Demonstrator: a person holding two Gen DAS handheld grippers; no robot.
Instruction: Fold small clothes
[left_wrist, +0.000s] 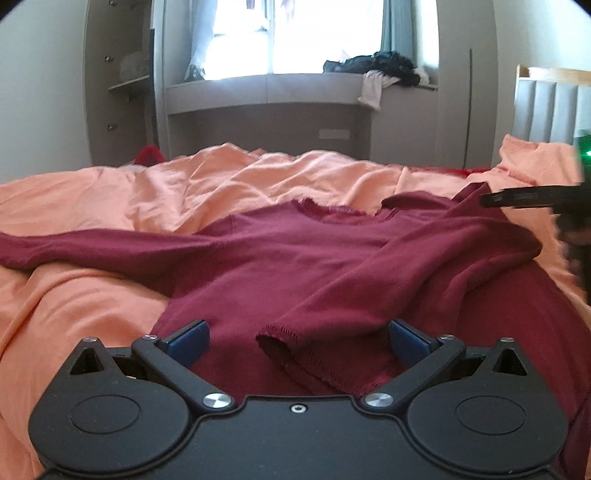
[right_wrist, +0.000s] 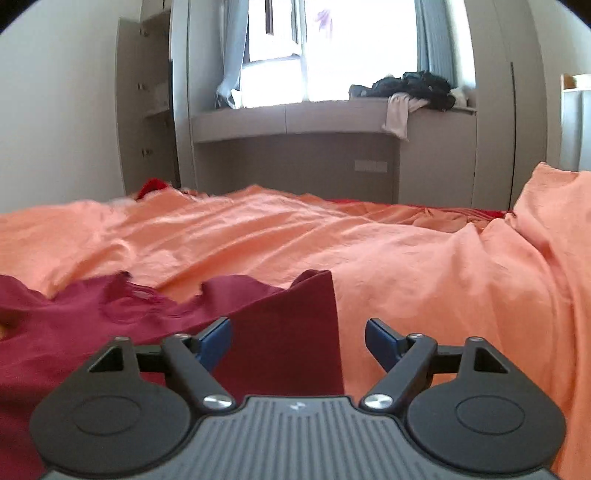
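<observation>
Maroon sweater (left_wrist: 280, 254) | left hand-held gripper (left_wrist: 297, 341) wide open | right hand-held gripper (right_wrist: 297, 341) wide open

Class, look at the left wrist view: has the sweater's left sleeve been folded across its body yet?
No: the left sleeve lies stretched out sideways on the orange bedsheet, while only the other sleeve crosses the maroon sweater.
</observation>
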